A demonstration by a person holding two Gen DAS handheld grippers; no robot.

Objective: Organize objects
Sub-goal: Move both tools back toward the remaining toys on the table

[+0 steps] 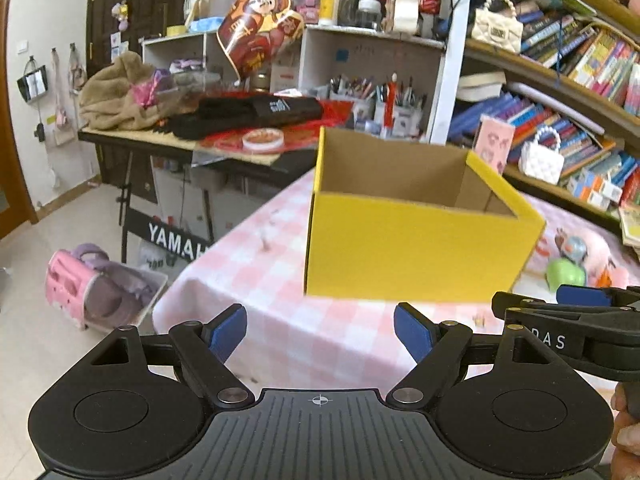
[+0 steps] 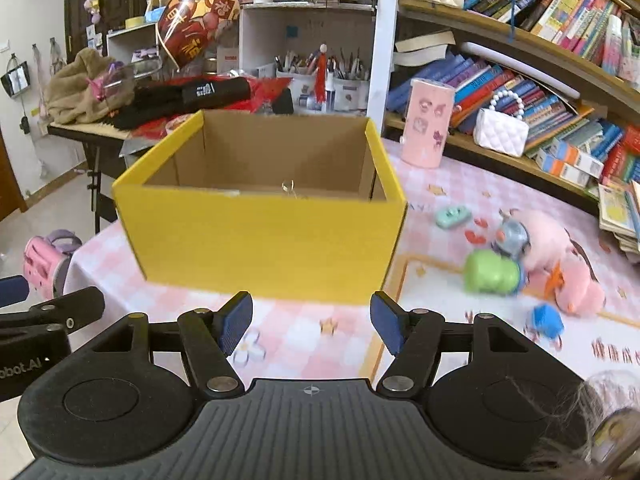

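Honestly it looks barely started: both the left gripper and right gripper hover wide and empty, while the green toy, pink plush and blue toy lie on the table right of the yellow box.

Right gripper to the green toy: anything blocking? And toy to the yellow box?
Nothing visible blocks the open right gripper from the green toy; bare tablecloth lies between. A pink plush and grey-blue toy crowd its far side. Toward the yellow box, only the box's right wall to clear.
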